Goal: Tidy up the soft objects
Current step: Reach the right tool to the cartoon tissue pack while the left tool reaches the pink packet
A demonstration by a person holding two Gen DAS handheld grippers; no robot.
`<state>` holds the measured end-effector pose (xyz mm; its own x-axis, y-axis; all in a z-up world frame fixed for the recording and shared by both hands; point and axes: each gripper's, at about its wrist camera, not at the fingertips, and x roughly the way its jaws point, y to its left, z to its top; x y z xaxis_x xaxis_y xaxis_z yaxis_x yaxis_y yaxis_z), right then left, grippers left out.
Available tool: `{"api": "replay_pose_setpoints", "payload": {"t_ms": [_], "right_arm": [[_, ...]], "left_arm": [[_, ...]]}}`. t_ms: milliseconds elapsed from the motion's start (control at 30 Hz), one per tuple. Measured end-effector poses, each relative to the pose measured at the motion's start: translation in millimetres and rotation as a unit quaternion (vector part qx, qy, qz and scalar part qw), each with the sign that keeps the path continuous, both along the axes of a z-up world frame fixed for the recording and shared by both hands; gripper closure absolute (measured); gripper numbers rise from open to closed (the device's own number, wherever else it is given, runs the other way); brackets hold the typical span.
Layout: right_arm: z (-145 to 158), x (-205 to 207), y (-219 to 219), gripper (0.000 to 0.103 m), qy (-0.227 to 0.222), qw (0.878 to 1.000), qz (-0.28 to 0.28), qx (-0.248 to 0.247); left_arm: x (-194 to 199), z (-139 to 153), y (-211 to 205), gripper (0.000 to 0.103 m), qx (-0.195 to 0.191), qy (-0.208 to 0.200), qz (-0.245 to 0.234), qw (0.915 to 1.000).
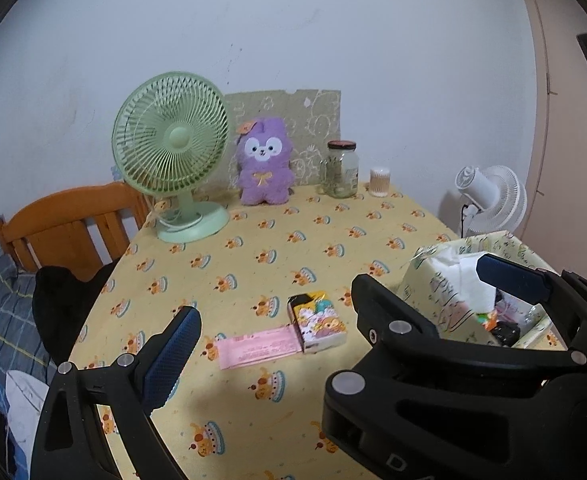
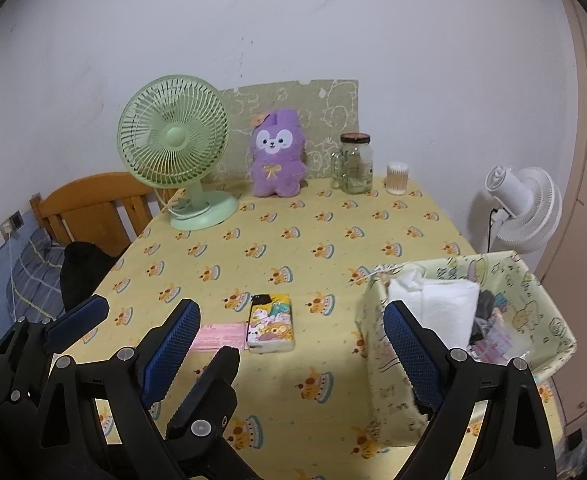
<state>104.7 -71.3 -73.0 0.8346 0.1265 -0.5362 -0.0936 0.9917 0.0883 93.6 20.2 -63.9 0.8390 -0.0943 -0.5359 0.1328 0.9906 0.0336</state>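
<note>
While both grippers hover low over the near edge of the table, neither holds anything. Left gripper point(image 1: 333, 336): fingers spread wide, nothing between the pads. Right gripper point(image 2: 293, 340): fingers also wide apart, empty, right pad point(image 2: 413, 356) just in front of the near wall of the pale yellow-green printed fabric basket point(image 2: 389, 360).

Nearest task thing: small soft tissue pack with cartoon-animal print point(image 2: 270, 322), flat on the yellow dog-print tablecloth point(image 2: 293, 248), touching a pink paper slip point(image 2: 217, 336) at its 9 o'clock. From the right gripper it sits at 12 o'clock, long axis running 12-to-6, in line with the fingers. From the left gripper it also lies at about 12, tilted slightly. Both are near; the right looks better lined up.

Basket at the pack's 3 o'clock, already holding white folded tissue or cloth point(image 2: 445, 300). Purple plush rabbit toy point(image 2: 278, 154) stands upright far off at 12, against the wall, between the green desk fan point(image 2: 173, 148) and the glass jar point(image 2: 355, 164).
</note>
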Motion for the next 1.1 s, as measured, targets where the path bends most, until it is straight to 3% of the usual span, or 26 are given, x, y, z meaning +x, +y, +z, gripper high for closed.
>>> {"api": "replay_pose_setpoints", "payload": {"t_ms": [333, 800, 1100], "right_arm": [[-22.2, 11.8, 16.0, 0.008, 0.004, 1.000, 0.007, -0.006], [-64.1, 47.1, 39.5, 0.008, 0.051, 0.998, 0.027, -0.010], [-85.7, 72.7, 37.7, 0.008, 0.068, 0.997, 0.012, -0.029]], "left_arm": [[10.5, -22.9, 15.3, 0.005, 0.006, 0.022, 0.009, 0.9997], [38.5, -63.9, 37.1, 0.005, 0.010, 0.076, 0.026, 0.9967], [66.3, -86.1, 33.0, 0.005, 0.019, 0.108, 0.023, 0.9937]]}}
